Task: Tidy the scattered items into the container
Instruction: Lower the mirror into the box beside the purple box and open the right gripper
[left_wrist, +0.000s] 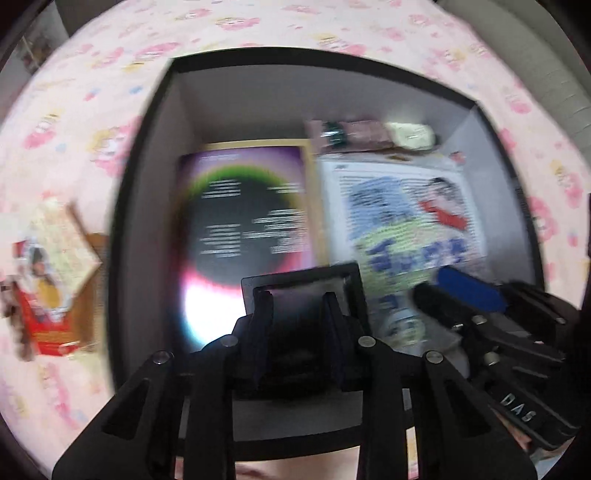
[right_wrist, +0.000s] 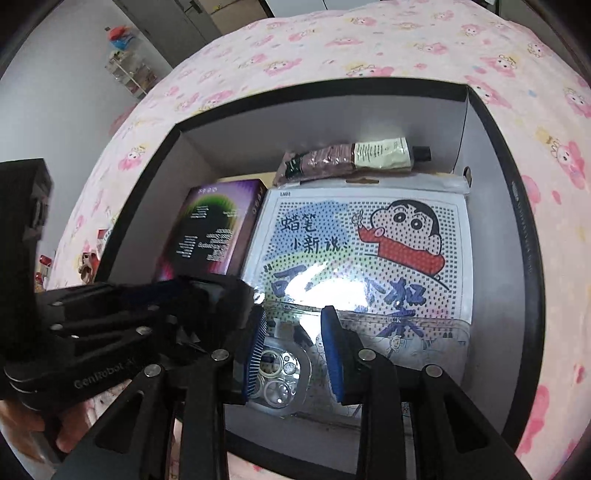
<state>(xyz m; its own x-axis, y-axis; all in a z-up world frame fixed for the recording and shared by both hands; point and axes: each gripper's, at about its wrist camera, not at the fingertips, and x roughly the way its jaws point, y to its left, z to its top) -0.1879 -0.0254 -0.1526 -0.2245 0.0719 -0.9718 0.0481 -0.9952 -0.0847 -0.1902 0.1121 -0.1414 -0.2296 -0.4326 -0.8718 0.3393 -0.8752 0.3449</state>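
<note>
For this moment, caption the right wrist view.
Right gripper hovers over box holding cartoon sheet, purple book, tube.

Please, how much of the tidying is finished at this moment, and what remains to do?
Done: the purple box, the cartoon pack and the tube lie inside the black container. In hand: the left gripper clamps a black case over the container; the right gripper is shut above a clear pack, grip uncertain. Left: a red and yellow pack lies outside on the bedsheet.

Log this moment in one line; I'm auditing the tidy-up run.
left gripper shut over box | right gripper shut over box | box holds purple carton, cartoon sheet, tube | red packet outside on bedsheet
</note>
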